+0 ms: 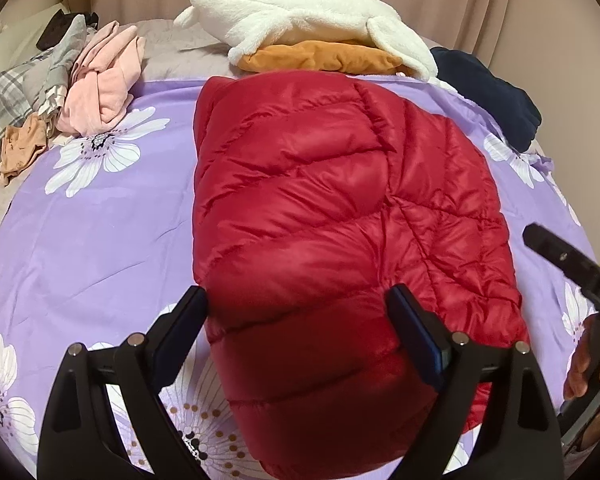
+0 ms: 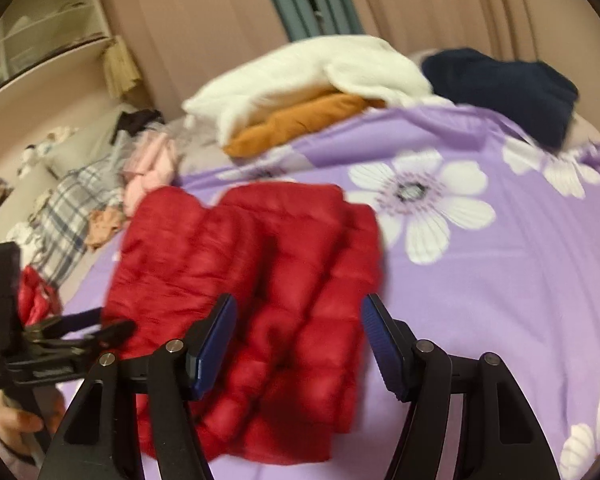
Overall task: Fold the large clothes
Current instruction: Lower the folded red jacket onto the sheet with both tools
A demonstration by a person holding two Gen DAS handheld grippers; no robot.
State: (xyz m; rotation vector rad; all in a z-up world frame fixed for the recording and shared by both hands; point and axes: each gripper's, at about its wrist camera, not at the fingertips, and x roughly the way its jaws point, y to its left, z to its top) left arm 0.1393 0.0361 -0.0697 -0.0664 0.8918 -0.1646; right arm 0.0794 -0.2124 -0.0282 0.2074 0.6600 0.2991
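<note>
- The shiny red quilted puffer jacket (image 1: 340, 220) lies folded into a thick bundle on the purple bedsheet printed with big white flowers (image 1: 100, 208), about in the middle of the bed.
- My left claw (image 1: 298, 320) hangs just above the near end of the jacket, its two black fingers spread wide, one to each side of the bundle, with nothing pinched between them.
- My right claw (image 2: 298, 332) is also spread apart and holding nothing; from its own camera the folded jacket (image 2: 252, 288) sits under and between the blue-padded fingers (image 2: 216, 344).
- That right view is smeared, so I can't say whether either pad touches the fabric.
- In the left view the right claw shows only as a black tip at the far right edge, beside the jacket.
- Beyond the jacket, a fluffy white fleece garment (image 1: 312, 20) rests on top of a folded mustard-orange one (image 1: 320, 58).
- A dark navy garment (image 1: 488, 92) lies just right of that stack, at the bed's edge.
- A crumpled pale pink garment (image 1: 100, 84) sits at the far left, next to a grey plaid cloth (image 1: 0, 112).
</note>
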